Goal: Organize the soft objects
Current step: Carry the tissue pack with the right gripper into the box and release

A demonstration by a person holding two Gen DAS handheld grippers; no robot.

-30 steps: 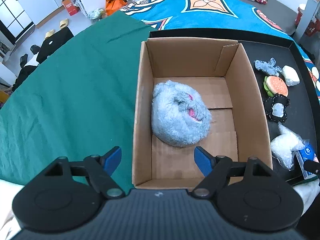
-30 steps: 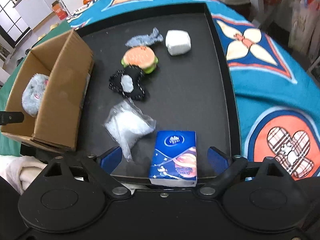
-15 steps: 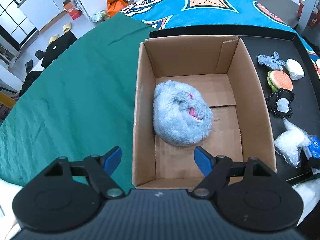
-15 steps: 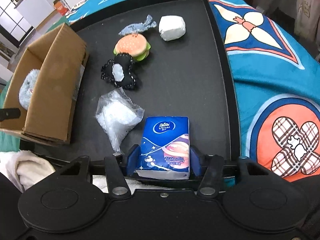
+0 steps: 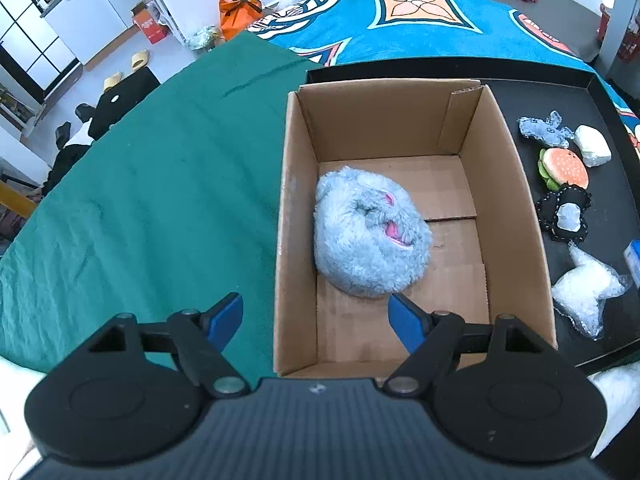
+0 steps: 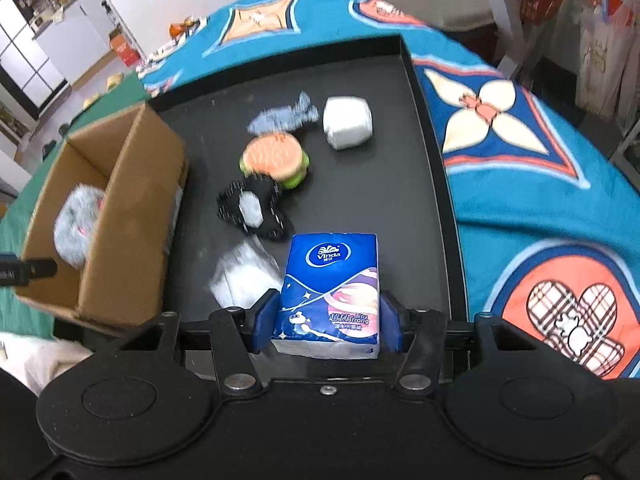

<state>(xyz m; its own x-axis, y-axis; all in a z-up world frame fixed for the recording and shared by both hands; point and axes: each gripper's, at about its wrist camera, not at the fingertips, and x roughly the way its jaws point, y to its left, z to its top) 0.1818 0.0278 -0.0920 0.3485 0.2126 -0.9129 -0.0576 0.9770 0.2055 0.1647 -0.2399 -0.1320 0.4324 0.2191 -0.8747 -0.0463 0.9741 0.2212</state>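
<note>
Plush toy [image 5: 370, 236] alone in box [image 5: 508, 184]

Green cloth [image 5: 160, 184], patterned blue blanket [image 6: 540, 184]

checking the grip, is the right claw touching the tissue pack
Touching: in the right wrist view both pads of the right claw press the sides of the tissue pack.
</note>
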